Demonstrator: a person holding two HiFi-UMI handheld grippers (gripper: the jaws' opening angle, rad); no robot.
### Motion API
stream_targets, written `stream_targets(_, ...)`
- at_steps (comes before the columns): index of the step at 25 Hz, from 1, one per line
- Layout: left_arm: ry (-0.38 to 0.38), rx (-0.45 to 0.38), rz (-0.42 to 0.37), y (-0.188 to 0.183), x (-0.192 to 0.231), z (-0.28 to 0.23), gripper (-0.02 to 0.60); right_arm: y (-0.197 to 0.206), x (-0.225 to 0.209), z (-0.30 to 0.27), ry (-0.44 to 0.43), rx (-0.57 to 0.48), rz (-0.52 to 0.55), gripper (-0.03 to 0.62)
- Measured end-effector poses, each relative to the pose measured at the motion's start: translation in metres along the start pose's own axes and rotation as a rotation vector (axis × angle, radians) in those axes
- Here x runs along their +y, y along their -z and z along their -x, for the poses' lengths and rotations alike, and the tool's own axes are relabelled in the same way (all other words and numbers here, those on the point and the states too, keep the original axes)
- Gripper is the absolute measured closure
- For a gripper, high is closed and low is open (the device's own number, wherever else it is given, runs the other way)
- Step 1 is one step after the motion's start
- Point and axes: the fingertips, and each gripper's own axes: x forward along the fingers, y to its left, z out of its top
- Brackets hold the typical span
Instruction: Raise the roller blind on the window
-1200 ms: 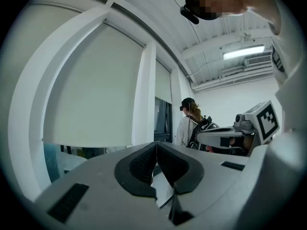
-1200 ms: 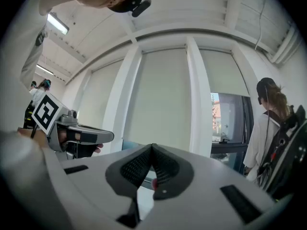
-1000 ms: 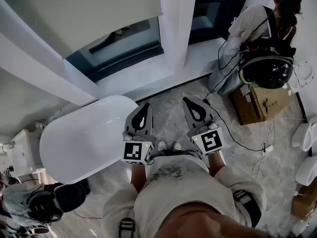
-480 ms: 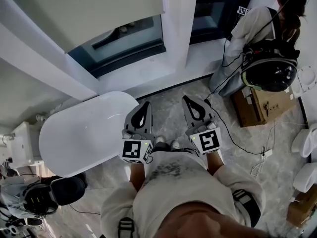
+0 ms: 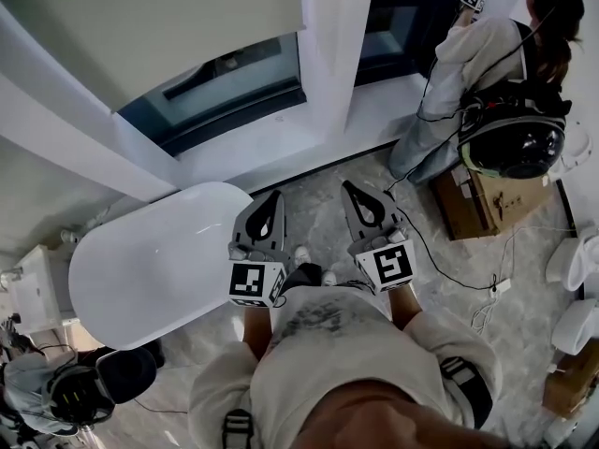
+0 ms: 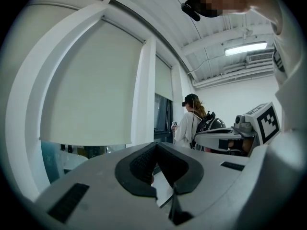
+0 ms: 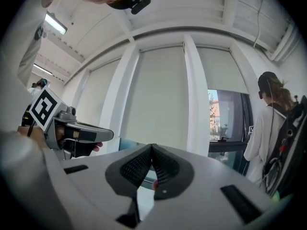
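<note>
Ahead, one flat, matte, off-white roller blind (image 5: 159, 26) is drawn down over most of the window (image 5: 229, 84), a strip of dark glass being left bare under its straight bottom edge. One smooth, glossy white oval bathtub (image 5: 150, 269) is located below it. Two grey grippers are held side by side, well apart from the blind: on the left gripper (image 5: 272, 200) and the right gripper (image 5: 353, 190) alike, the ribbed black pads (image 6: 143, 165) are pressed together at the tips, nothing being gripped.
</note>
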Motion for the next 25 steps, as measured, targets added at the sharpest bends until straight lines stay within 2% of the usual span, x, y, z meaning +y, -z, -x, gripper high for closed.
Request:
stream_targets(13,0.037,0.006,-0.027,0.003,0.059,-0.047,0.574,0.012,-0.008,-0.073,0.042,0.066,-0.019,0.533)
stream_targets(20,0.072,-0.003,-0.011,0.001,0.094,-0.068,0.574,0.015,-0.006,-0.111,0.077,0.094,-0.008,0.533)
stream_targets(25,0.086,-0.013,0.002,0.0,0.103,-0.086,0.574,0.017,-0.014,-0.128,0.086,0.089,0.002,0.533)
